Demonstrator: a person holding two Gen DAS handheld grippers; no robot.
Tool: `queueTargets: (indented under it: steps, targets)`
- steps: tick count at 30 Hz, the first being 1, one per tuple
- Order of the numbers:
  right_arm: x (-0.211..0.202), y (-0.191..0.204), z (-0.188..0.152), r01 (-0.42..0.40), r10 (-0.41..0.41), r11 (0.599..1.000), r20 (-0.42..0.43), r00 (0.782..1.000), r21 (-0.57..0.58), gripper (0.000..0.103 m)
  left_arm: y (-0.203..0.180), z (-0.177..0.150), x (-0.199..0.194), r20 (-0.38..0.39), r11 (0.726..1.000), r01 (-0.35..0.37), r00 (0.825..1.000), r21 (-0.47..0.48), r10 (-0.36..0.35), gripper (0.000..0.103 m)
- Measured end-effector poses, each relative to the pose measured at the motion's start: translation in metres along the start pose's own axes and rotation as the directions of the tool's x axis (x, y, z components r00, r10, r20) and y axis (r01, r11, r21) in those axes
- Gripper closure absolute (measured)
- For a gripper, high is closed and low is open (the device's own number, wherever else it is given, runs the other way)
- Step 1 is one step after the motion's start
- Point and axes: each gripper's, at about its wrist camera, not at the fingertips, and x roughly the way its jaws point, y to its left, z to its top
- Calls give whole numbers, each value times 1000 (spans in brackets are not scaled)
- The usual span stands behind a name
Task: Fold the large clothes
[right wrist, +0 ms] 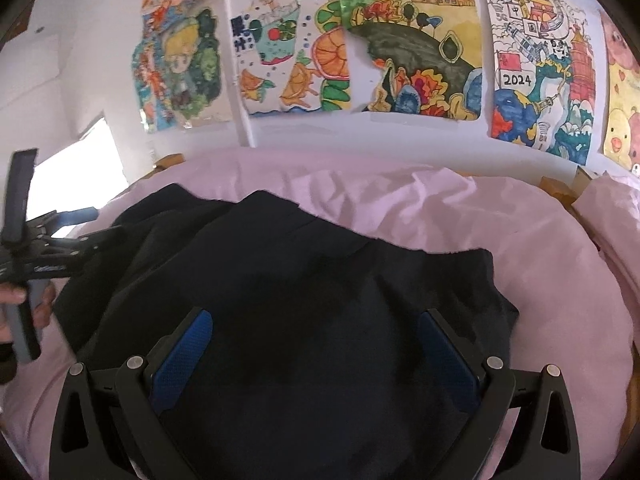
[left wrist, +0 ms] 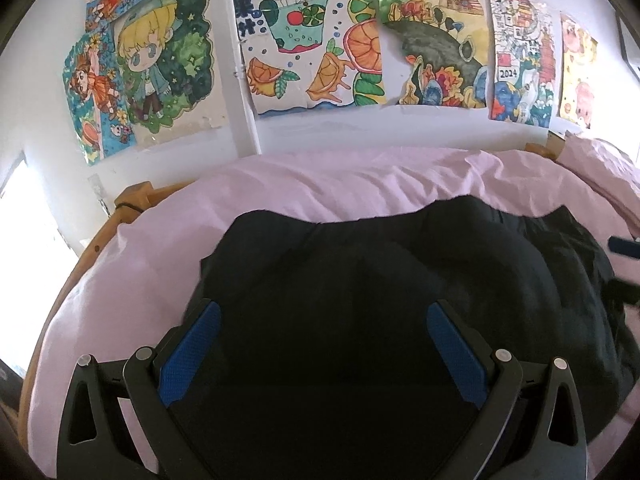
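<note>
A large dark navy garment lies spread on a bed with a pink sheet. My left gripper hovers over its left part, jaws wide open, blue pads empty. In the right wrist view the same garment fills the lower middle, its far edge rumpled against the pink sheet. My right gripper is open above the garment's right part, nothing between its fingers. The left gripper's body and a hand holding it show at the left edge of that view.
A wall with several colourful drawings rises behind the bed. The wooden bed frame runs along the left. A pink pillow lies at the far right. A bright window is at the left.
</note>
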Motion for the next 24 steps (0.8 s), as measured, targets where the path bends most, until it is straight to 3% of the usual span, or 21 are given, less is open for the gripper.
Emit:
queueTargets:
  steps: [11,17,24]
  targets:
    - [-60,-70,-37,-9,12,983,-17,1000,182,0,55,-34,-25,-24,1000,26,999,-7,-26,1]
    - [-55,-104,-67,-58,86,949,-80,993,310,0,90,-51,-31,-48,993,105,993,-44,-107,1]
    - [-40,-124,-88,-129,188,902,-105,976,412,0,120,-75,-29,-101,969,219,968,-117,-231,1]
